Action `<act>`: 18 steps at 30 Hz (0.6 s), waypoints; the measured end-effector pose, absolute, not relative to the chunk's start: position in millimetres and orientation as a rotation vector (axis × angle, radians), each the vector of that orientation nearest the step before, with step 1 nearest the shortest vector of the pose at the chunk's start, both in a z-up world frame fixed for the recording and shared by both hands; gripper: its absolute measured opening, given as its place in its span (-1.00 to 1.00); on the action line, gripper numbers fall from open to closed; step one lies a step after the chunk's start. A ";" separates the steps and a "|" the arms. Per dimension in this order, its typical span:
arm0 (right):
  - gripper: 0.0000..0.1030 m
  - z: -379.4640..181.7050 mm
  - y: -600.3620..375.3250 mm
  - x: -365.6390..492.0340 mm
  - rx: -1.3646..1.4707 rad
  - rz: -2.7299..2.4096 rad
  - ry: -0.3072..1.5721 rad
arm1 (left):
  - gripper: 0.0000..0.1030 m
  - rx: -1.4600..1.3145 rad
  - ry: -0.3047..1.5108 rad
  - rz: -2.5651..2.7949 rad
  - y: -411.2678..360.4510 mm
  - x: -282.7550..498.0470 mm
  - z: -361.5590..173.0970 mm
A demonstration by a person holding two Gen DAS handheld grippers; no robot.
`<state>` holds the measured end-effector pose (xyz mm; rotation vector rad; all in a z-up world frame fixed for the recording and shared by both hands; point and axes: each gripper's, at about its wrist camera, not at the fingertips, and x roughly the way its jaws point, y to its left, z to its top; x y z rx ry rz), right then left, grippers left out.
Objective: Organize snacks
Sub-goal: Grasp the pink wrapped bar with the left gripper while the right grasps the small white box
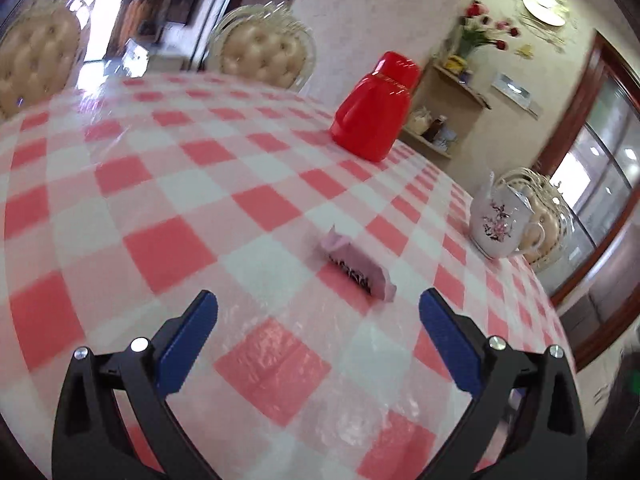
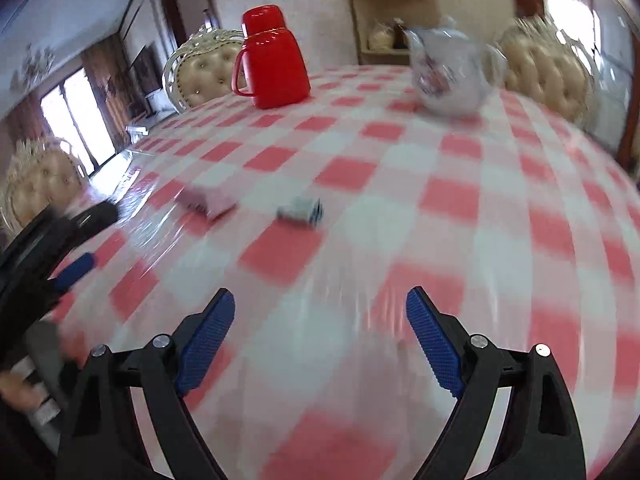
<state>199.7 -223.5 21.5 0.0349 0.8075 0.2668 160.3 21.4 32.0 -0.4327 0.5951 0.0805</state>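
Note:
A pink wrapped snack bar point(image 1: 358, 270) lies on the red-and-white checked tablecloth point(image 1: 160, 184), just ahead of my left gripper point(image 1: 318, 308), which is open and empty above the table. In the right wrist view the same pink snack point(image 2: 206, 200) lies left of centre, and a small blue-and-white snack packet point(image 2: 302, 210) lies beside it. My right gripper point(image 2: 320, 306) is open and empty, hovering short of both snacks. The left gripper point(image 2: 74, 268) shows at the left edge of that view.
A red lidded jug point(image 1: 374, 114) stands at the far side of the table. A white floral teapot point(image 1: 500, 220) stands near the right edge. Padded chairs point(image 1: 264, 50) ring the table. A wall shelf point(image 1: 448, 116) is beyond.

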 end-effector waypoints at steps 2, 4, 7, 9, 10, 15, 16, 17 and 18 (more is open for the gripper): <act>0.50 17.0 -221.3 227.6 0.044 0.270 0.833 | 0.96 -0.466 0.584 0.107 31.8 158.6 31.8; 0.45 10.7 -214.4 250.9 0.072 0.225 0.887 | 0.96 -0.529 0.550 0.145 43.5 154.5 32.5; 0.37 6.2 -201.9 262.8 0.117 0.168 0.925 | 0.96 -0.576 0.515 0.174 53.7 150.9 35.0; 0.34 7.8 -191.6 266.1 0.121 0.131 0.912 | 0.96 -0.595 0.494 0.193 57.5 148.8 36.6; 0.34 8.1 -186.2 268.8 0.130 0.115 0.912 | 0.96 -0.597 0.491 0.194 58.0 147.5 37.5; 0.00 2.6 -157.0 278.8 -0.006 -0.009 0.926 | 0.96 -0.611 0.519 0.183 62.2 150.2 35.0; -0.23 3.2 -157.7 277.2 0.000 -0.001 0.921 | 0.96 -0.611 0.526 0.178 62.6 149.8 34.3; -0.29 3.7 -162.3 273.9 0.016 0.000 0.922 | 0.96 -0.609 0.533 0.171 62.9 150.5 34.0; -0.29 5.9 -168.2 267.7 0.035 0.015 0.906 | 0.96 -0.602 0.538 0.165 62.7 151.6 33.9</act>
